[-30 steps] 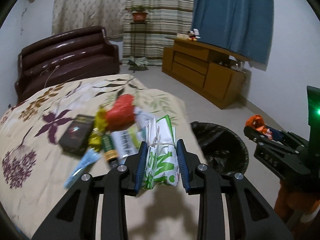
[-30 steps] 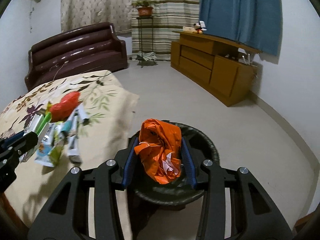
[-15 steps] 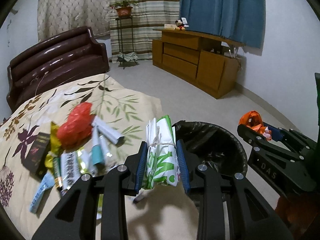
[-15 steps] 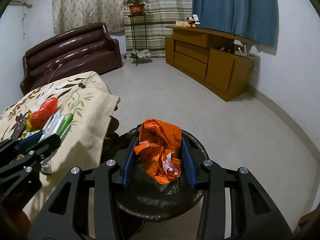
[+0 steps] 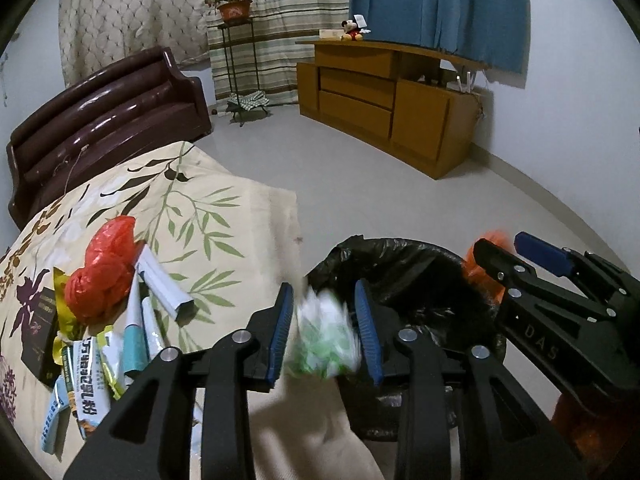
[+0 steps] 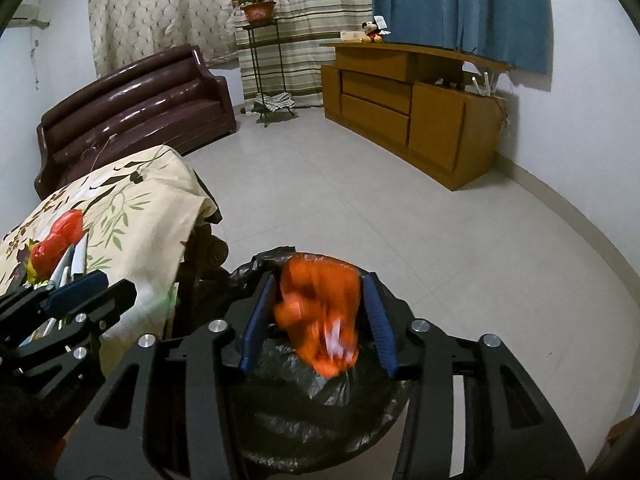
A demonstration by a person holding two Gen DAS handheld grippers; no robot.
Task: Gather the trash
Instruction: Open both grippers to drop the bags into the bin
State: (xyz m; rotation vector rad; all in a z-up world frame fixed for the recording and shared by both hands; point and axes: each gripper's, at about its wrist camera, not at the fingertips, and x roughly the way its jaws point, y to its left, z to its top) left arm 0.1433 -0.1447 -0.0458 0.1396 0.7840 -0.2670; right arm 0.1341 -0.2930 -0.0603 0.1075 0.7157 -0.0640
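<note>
Bin mouth below you is open.
Your path over the black-lined round trash bin (image 6: 320, 420) is free; the floral-cloth table edge (image 6: 192, 216) stands close on the left.

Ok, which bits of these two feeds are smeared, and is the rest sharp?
Left wrist view: only the green wrapper between the fingers is smeared. Right wrist view: only the orange bag over the bin blurs; sofa and cabinet stay sharp.
</note>
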